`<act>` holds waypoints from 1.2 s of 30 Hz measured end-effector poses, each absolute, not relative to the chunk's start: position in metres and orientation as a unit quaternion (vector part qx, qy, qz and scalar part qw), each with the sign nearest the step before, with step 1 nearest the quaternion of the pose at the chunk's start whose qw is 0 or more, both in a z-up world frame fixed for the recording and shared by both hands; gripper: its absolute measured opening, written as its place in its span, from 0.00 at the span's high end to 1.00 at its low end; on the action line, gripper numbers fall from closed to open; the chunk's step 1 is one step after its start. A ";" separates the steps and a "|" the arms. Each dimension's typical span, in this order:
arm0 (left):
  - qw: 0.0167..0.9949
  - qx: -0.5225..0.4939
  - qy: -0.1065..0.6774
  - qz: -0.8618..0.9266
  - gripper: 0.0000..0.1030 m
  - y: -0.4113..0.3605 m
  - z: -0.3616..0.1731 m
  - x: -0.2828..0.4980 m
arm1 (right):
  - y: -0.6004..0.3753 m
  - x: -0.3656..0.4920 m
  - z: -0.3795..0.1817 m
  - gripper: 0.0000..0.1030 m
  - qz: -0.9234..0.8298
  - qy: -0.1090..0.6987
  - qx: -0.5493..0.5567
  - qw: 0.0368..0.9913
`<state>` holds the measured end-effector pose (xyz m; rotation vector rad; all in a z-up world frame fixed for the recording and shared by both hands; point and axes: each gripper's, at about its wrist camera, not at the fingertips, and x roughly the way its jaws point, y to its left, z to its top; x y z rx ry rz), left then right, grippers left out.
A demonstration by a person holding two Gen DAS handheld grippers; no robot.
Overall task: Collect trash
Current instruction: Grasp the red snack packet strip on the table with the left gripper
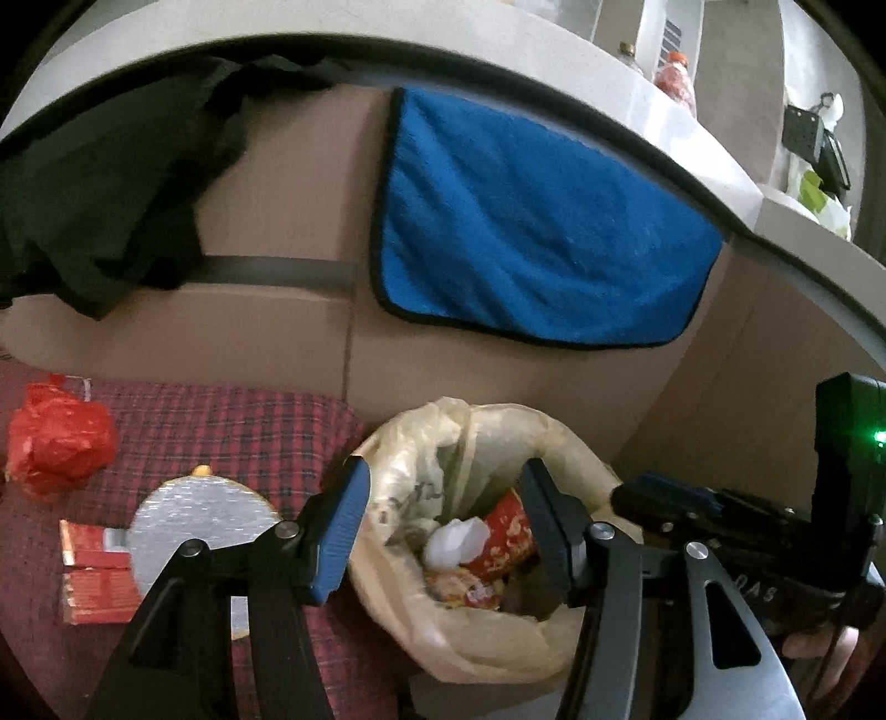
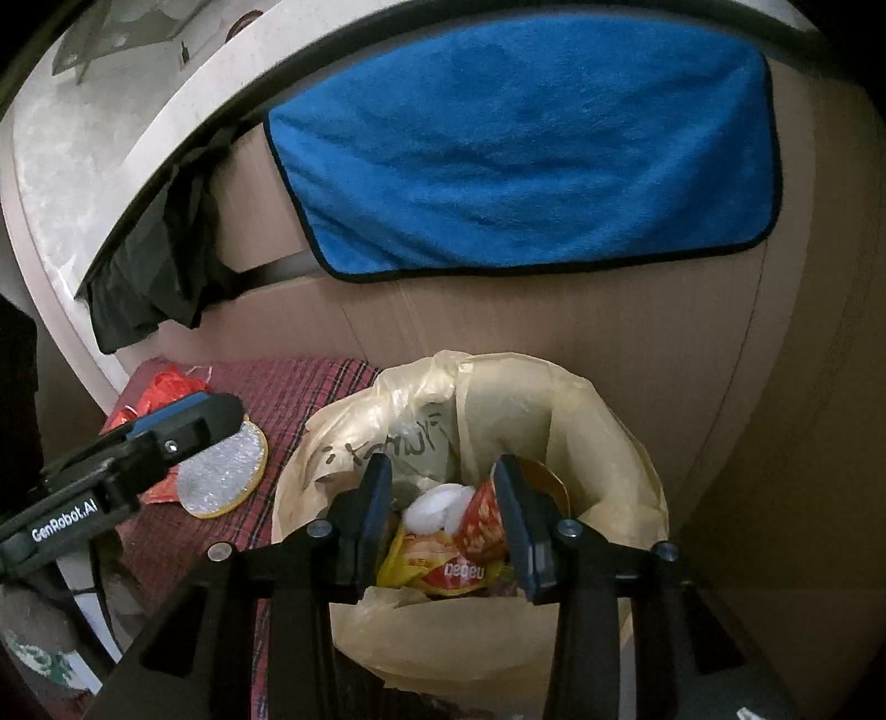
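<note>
- Trash lies on the left: a crumpled red plastic bag sits at the far left of a red plaid cloth.
- To its right, nearer the camera, a flat red printed packet lies on the cloth, partly under a round silver foil lid with a gold rim.
- Behind these, a black garment hangs over the edge of a pale ledge, against a brown cardboard wall.
- Left tongs hover above the bin mouth, blue-padded jaws spread wide apart with nothing between the pads.
- Below them stands the bin, lined with a yellowish translucent bag just right of the cloth; dark handwriting marks the liner's inner far side.
- Inside the bin rest a crumpled white tissue, a red-and-white patterned paper cup tilted on its side, and a yellow-and-red snack wrapper.
- Right tongs also hang over the bin opening, jaws parted and gripping nothing; the trash seen between them lies lower, in the bin.
- A blue microfibre towel with black edging hangs from the ledge above and behind the bin.
- At the far right, on the ledge, stands a red-filled bottle.
- In the left view, the other gripper's black body with a green light shows at the right edge, a hand beneath it.
</note>
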<state>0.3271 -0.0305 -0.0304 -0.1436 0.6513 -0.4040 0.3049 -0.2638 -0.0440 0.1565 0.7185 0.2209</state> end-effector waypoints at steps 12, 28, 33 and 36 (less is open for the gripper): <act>0.937 -0.110 0.318 -0.090 0.45 0.094 -0.043 0.308 | -0.202 0.306 -0.036 0.64 0.163 0.340 0.066 0.924; 0.919 -0.198 0.340 -0.005 0.45 0.250 -0.084 0.281 | -0.068 0.347 -0.087 0.64 0.230 0.411 0.023 0.882; 0.898 -0.213 0.377 -0.075 0.45 0.246 -0.102 0.293 | -0.056 0.349 -0.089 0.64 0.222 0.410 0.008 0.885; 0.888 -0.207 0.399 -0.099 0.45 0.233 -0.112 0.301 | -0.055 0.348 -0.089 0.64 0.216 0.408 -0.009 0.887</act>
